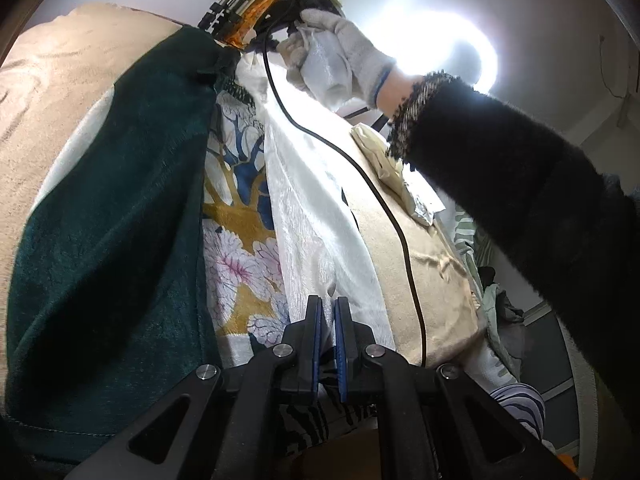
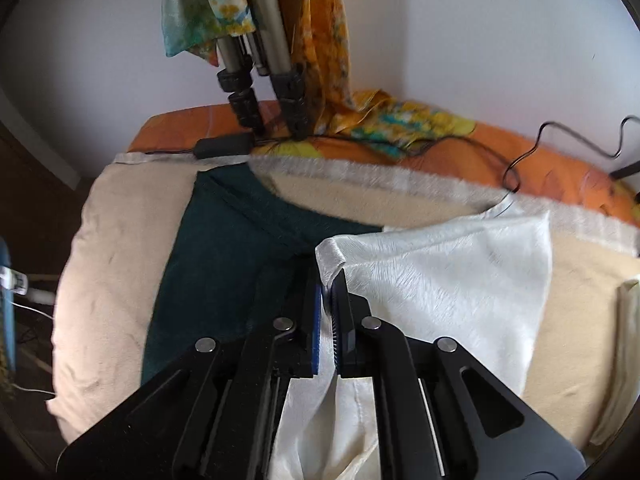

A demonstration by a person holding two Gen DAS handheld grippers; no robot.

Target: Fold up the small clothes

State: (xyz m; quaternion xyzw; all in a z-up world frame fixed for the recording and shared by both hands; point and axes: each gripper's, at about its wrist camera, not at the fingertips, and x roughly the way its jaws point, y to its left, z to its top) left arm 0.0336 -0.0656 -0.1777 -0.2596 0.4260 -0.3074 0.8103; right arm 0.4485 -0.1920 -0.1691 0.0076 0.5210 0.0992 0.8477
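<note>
A shiny white cloth is stretched between both grippers over a beige blanket. My right gripper is shut on one corner of it, held above the blanket. My left gripper is shut on the other end of the white cloth, which runs up to the gloved hand holding the right gripper. A dark green garment lies flat on the blanket to the left; it also shows in the right wrist view. A floral printed cloth lies beside the green one.
A black cable hangs across the blanket. Tripod legs with orange and teal scarves stand at the far edge on an orange sheet. A folded cream cloth lies at the right. More clothes are heaped at the right.
</note>
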